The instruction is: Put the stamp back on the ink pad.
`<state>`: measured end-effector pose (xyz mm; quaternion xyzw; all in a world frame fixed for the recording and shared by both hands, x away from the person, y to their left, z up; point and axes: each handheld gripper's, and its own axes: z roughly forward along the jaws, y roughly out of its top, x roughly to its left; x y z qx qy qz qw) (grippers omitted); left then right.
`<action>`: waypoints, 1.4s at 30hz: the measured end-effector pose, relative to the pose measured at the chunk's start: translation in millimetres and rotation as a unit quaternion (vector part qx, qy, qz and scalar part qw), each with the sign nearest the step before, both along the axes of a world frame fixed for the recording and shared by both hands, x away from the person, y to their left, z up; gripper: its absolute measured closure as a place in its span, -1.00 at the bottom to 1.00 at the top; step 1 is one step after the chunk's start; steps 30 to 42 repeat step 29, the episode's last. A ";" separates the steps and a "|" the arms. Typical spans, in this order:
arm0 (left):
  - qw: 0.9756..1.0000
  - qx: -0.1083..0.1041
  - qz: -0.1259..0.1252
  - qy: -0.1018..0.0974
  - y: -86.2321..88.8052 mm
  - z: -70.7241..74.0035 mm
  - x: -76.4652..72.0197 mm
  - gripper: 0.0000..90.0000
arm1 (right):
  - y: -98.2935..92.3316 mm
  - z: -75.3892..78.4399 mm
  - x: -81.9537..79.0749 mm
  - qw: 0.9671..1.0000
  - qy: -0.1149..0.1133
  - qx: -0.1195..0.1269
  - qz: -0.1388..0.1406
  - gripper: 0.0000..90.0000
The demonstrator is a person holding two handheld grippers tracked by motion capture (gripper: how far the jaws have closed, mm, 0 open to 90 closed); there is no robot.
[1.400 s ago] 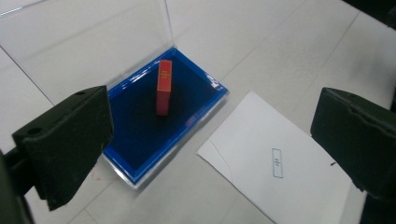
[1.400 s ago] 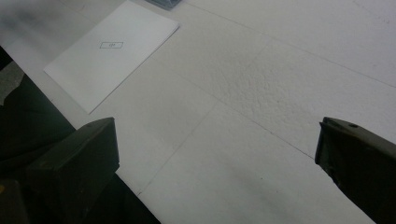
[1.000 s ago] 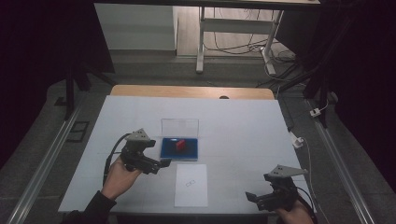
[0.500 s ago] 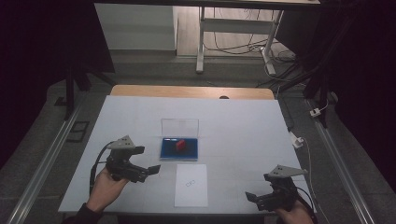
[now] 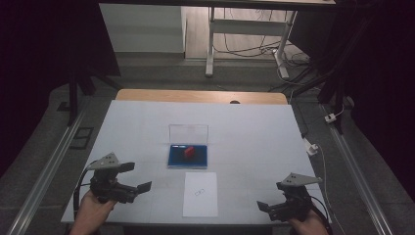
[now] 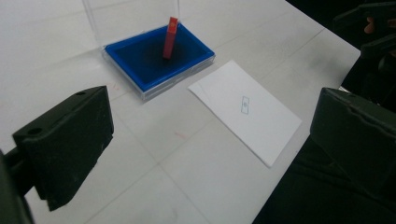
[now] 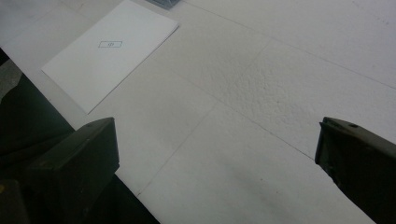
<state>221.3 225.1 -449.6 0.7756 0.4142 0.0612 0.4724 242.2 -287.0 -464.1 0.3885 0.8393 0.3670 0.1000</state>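
A shallow blue box (image 5: 188, 156) with its clear lid standing open behind it sits mid-table. A small red block (image 5: 189, 152) stands upright in it, seen leaning slightly in the left gripper view (image 6: 170, 38). A white sheet of paper (image 5: 200, 194) with a small printed mark lies just in front of the box. My left gripper (image 5: 138, 176) is open at the near left, well clear of the box (image 6: 159, 60), with nothing between its jaws. At the near right corner my right gripper (image 5: 271, 197) is open over bare table, to the right of the paper (image 7: 109, 49).
The white tabletop (image 5: 254, 137) ends close under both hands at the near edge. A wooden strip (image 5: 200, 96) runs along the far edge. Beyond it, cables and a desk frame (image 5: 244, 39) stand on the floor. The other gripper (image 6: 373, 28) shows at the top right of the left gripper view.
My left gripper has drawn back left and toward the near edge, away from the blue box. The right gripper has stayed put.
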 end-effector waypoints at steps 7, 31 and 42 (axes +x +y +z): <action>1.000 0.003 0.021 0.006 15.7 -5.3 -16.9 -1.00 | -0.3 0.2 -0.1 1.000 0.000 -0.002 -0.002 -1.00; 0.992 0.078 0.080 0.065 35.8 -29.8 -41.9 -1.00 | -0.4 0.3 -0.7 1.000 -0.002 -0.002 -0.004 -1.00; 0.992 0.078 0.080 0.065 35.8 -29.8 -41.9 -1.00 | -0.4 0.3 -0.7 1.000 -0.002 -0.002 -0.004 -1.00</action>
